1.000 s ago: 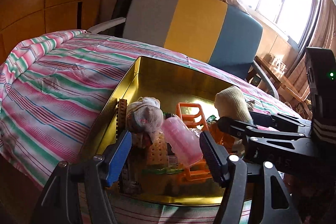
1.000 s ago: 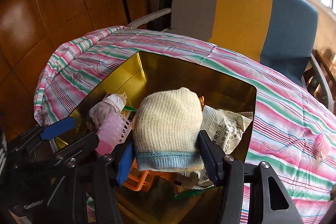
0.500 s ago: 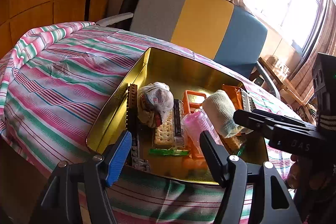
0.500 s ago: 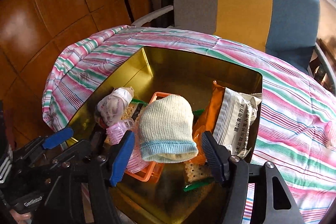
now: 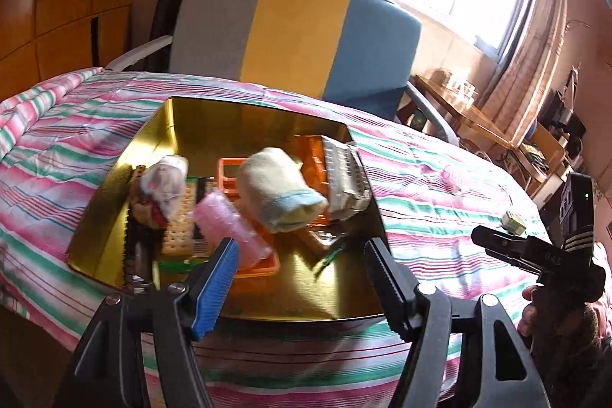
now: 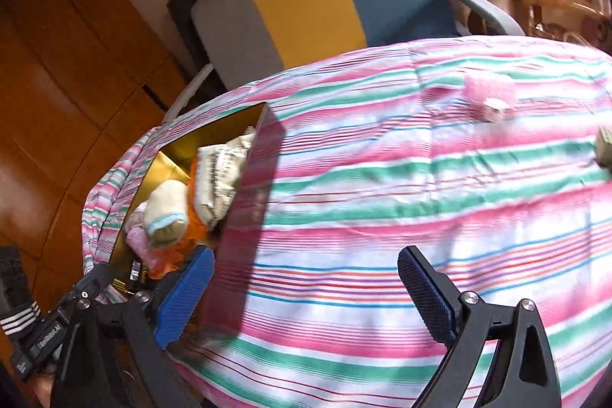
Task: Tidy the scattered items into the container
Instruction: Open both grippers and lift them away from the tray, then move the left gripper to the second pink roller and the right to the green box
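Left wrist view: one gold tin (image 5: 183, 125) on the striped quilt (image 5: 440, 178) holds one cream sock (image 5: 275, 194) and one pink roller (image 5: 233, 228). Both the left gripper (image 5: 302, 270) and right gripper (image 6: 306, 297) gape wide, holding nothing. Two small items remain on the quilt: pink one (image 6: 489, 98), greenish one (image 6: 604, 148).
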The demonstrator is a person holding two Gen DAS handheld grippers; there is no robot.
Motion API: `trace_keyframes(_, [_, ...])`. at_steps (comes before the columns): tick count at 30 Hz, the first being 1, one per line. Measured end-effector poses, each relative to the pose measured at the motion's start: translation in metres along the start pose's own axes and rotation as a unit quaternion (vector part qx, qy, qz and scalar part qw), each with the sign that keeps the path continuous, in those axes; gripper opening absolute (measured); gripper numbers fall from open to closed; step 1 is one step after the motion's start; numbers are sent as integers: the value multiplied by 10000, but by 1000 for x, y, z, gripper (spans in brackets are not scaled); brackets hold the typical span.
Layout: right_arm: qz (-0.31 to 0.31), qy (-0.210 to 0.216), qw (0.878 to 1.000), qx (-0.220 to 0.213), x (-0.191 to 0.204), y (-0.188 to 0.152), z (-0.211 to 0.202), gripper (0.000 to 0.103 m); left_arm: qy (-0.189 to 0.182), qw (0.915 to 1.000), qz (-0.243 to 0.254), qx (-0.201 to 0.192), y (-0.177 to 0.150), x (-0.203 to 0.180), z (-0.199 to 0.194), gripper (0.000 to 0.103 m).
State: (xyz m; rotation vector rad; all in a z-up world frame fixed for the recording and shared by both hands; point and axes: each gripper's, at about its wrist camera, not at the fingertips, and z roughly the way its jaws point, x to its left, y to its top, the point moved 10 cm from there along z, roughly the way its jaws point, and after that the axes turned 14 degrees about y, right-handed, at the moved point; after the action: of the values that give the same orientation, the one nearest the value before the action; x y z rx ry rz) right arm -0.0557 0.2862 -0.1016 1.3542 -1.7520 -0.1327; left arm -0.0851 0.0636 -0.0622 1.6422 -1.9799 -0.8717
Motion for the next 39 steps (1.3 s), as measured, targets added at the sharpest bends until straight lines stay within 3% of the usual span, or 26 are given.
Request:
trace_keyframes(9, [653, -908, 9920, -584, -112, -22, -80, 98, -673, 9922, 1034, 196, -7, -114, 2, 69])
trace_keyframes(16, [623, -1492, 9824, -936, -150, -23, -119, 98, -846, 9816, 1696, 219, -2, -191, 11, 69])
trace_keyframes(22, [635, -1737, 9778, -982, -168, -22, -134, 98, -911, 9723, 2136, 272, 4, -250, 32, 69])
trace_keyframes(29, [725, -1794, 9759, -1006, -185, -21, -146, 99, -1131, 9652, 2305, 505, 14, -295, 65, 69])
trace_keyframes(39, [707, -1887, 9728, -1138, -206, 1, -156, 101, -1426, 9628, 2084, 957, 50, -333, 134, 71])
